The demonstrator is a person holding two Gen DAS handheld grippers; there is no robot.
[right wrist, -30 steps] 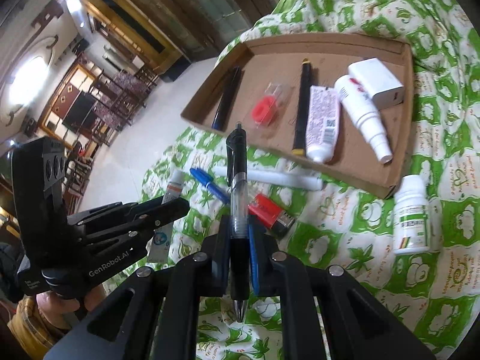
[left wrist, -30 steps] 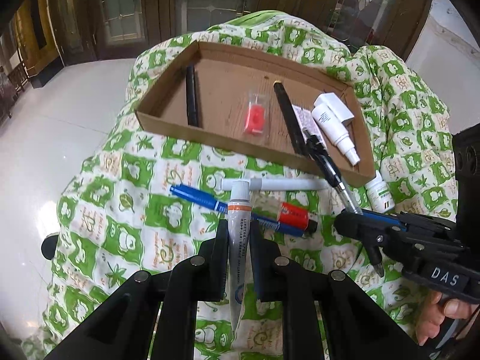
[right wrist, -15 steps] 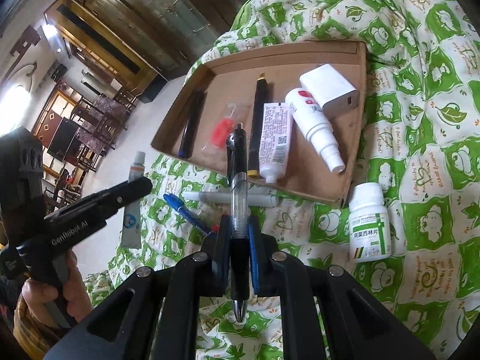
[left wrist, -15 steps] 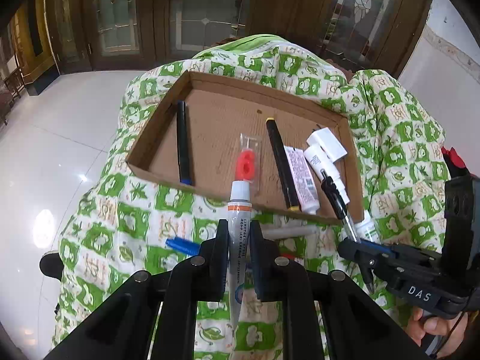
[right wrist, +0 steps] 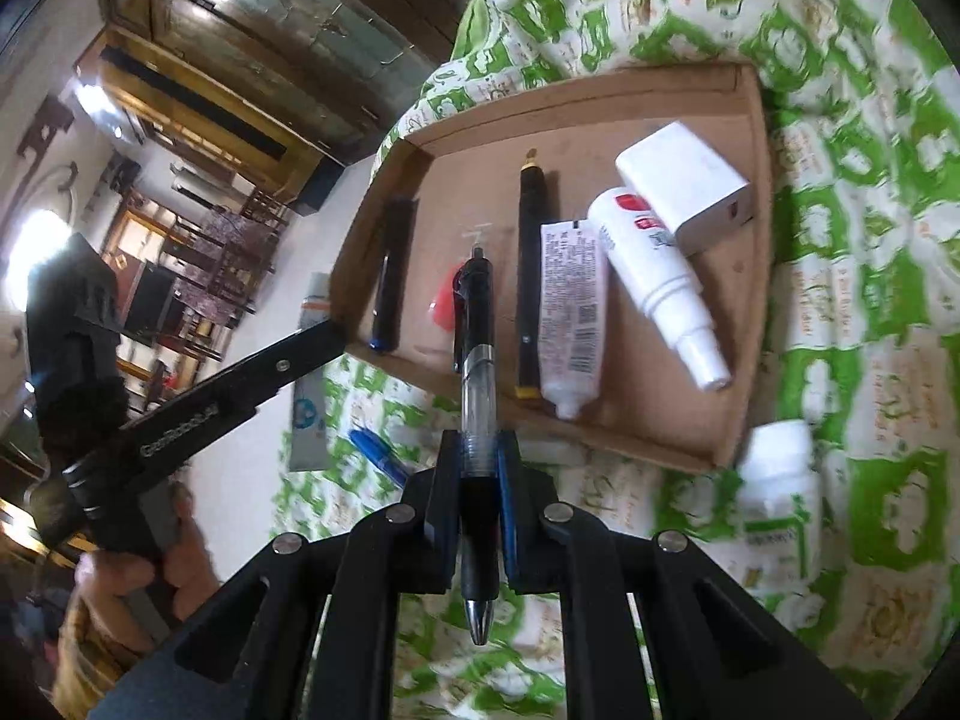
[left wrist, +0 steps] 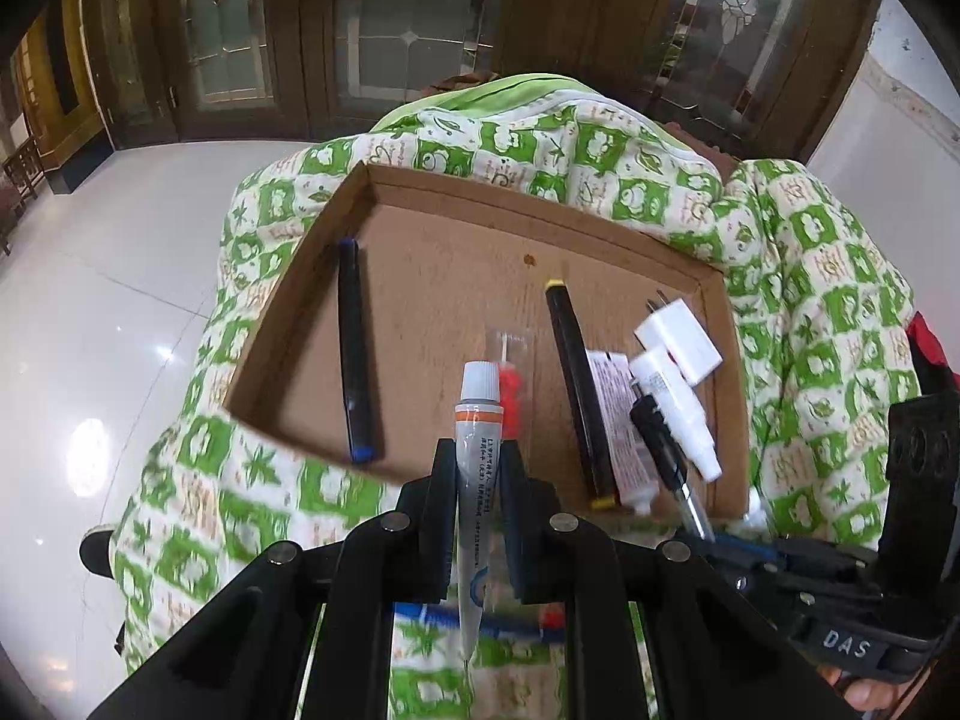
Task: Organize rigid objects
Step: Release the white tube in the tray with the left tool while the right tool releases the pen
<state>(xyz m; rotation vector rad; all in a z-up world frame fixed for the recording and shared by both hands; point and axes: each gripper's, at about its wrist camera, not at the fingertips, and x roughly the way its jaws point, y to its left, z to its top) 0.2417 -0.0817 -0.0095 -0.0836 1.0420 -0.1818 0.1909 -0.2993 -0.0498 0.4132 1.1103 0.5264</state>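
Both grippers carried forward from cloth to over cardboard tray point(left wrist: 288, 312). Left gripper point(left wrist: 477, 480) clamps ointment tube point(left wrist: 478, 420); right gripper point(right wrist: 478, 474) clamps black pen point(right wrist: 476, 360). Release next, likely.

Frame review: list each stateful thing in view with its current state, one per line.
Left gripper: shut on grey ointment tube.
Right gripper: shut on black clear-barrel pen.
Cardboard tray: open-topped, partly filled.
White spray bottle: lying flat in tray.
White pill bottle: outside tray, on cloth.
Blue pen: outside tray, on cloth.
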